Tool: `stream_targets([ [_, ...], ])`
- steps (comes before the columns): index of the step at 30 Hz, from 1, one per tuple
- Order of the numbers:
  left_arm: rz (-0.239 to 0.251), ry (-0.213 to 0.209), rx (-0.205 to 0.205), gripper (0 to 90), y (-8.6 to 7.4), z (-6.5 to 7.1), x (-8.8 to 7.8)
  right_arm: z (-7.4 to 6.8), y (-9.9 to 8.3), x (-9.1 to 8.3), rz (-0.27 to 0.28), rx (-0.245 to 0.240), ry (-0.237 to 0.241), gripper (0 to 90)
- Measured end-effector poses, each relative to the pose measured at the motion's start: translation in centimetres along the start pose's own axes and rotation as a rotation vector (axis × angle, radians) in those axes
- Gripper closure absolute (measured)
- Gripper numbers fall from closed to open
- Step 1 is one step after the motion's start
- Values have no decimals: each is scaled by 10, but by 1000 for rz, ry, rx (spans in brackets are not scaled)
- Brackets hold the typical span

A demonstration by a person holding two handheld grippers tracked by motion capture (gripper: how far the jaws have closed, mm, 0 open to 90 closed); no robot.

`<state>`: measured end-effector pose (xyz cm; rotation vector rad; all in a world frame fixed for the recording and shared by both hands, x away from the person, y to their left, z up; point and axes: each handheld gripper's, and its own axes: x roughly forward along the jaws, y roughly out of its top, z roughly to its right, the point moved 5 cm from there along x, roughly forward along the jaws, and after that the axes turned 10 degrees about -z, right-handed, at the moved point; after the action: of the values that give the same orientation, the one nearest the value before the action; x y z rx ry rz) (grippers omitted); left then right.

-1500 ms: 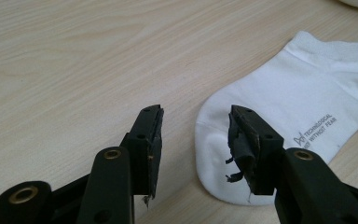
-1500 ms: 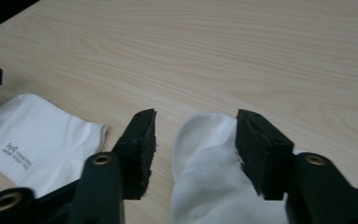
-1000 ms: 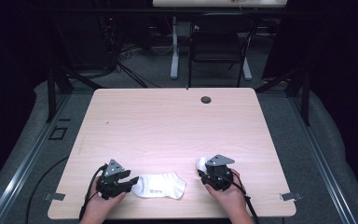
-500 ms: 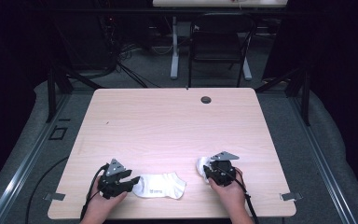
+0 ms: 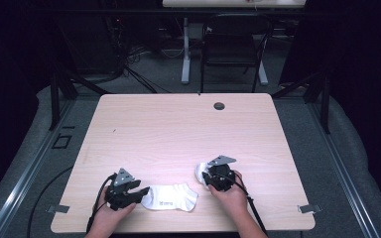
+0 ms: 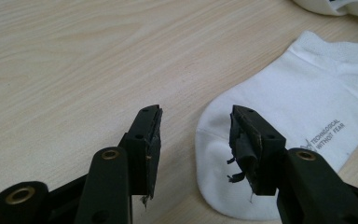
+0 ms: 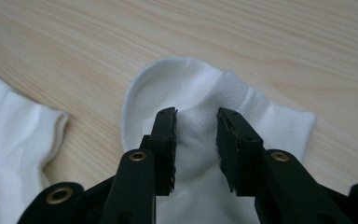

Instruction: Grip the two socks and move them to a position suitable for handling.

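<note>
A white ankle sock (image 5: 171,197) with grey print lies flat near the table's front edge, also in the left gripper view (image 6: 303,102). My left gripper (image 5: 138,192) rests at its toe end, open (image 6: 196,116), one jaw over the toe and the other over bare wood. A second white sock (image 5: 200,172) lies crumpled to the right. My right gripper (image 5: 213,177) points down onto it. Its jaws (image 7: 196,119) have just been closing, and the pads (image 7: 167,128) press a raised fold of the ribbed cuff (image 7: 196,119) between them.
The pale wooden table (image 5: 178,129) has a dark round cable hole (image 5: 219,106) near its far edge. A black chair (image 5: 233,44) and a desk leg (image 5: 185,49) stand beyond the table. Cables trail from both grippers over the front edge.
My right gripper has shifted left and slightly down onto the crumpled sock, and its jaws have narrowed around the cuff. The left gripper and the flat sock have stayed put.
</note>
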<state>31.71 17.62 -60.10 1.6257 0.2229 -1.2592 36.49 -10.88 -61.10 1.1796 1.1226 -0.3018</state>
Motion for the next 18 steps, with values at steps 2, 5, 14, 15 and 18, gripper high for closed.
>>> stream_targets([
  [2, 0, -1, 0, 533, 0, 0, 0, -5, 5, 4, 8, -2, 10, 680],
  [5, 0, -1, 3, 533, 0, 0, 0, -12, 10, 9, 14, -15, 21, 718],
  [14, 0, 0, 6, 533, 0, 1, 1, -18, 14, 11, 0, -48, 24, 882],
  [15, -1, 0, 7, 533, 0, 1, 1, -18, 15, 11, -1, -52, 24, 892],
  [18, 0, 0, 9, 533, 1, 1, 1, -19, 17, 9, 2, -55, 26, 900],
])
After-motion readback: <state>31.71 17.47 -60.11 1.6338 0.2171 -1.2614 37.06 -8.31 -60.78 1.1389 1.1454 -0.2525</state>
